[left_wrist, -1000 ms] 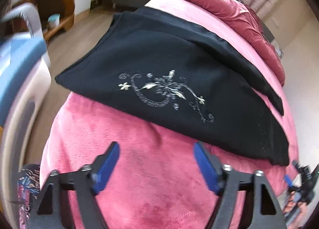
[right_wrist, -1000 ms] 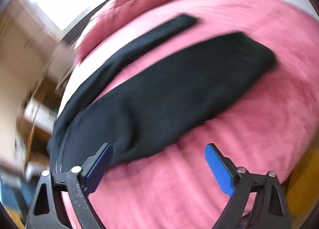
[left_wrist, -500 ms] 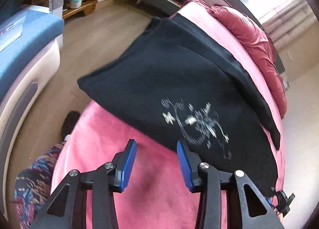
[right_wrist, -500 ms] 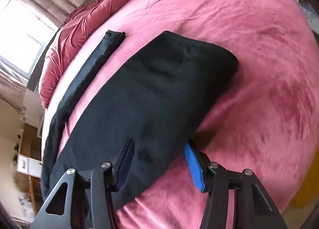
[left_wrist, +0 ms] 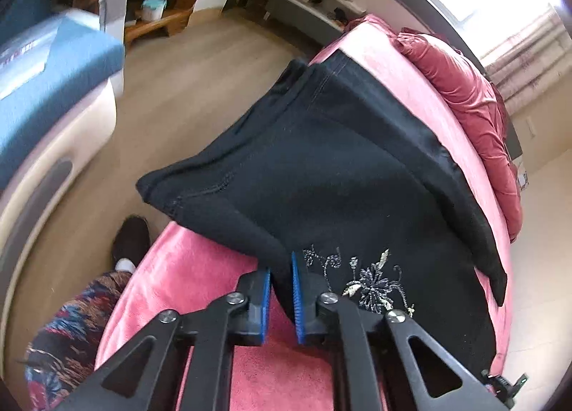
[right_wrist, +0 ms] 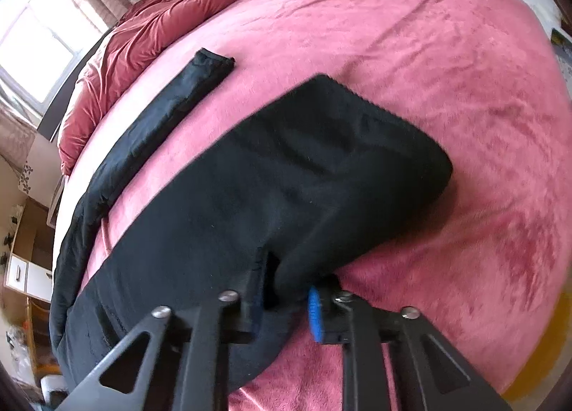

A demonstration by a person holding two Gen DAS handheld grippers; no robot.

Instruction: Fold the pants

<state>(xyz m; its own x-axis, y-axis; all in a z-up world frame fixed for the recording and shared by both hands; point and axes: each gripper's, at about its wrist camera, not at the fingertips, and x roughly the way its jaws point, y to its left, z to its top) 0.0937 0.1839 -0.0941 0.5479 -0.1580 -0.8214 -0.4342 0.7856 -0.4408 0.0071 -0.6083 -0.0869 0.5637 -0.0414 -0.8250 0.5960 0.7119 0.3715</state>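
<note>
the black pants lie spread across a pink blanket on the bed, the waist end hanging over the bed edge toward 10 o'clock in the left wrist view and the legs running off toward 4 o'clock. a pale embroidered flourish sits on the cloth just right of the left gripper, at about 3 o'clock from its tips. the left gripper is clenched on a pinched-up ridge of the pants' near edge, black cloth filling the narrow gap between its blue pads.

in the right wrist view the right gripper is closing on the near edge of one leg; a thick fold of black fabric bulges between its jaws and hides most of the left pad. the other leg stretches away toward 11 o'clock, apart from the first. a crumpled red quilt lies at the far edge of the bed.
</note>
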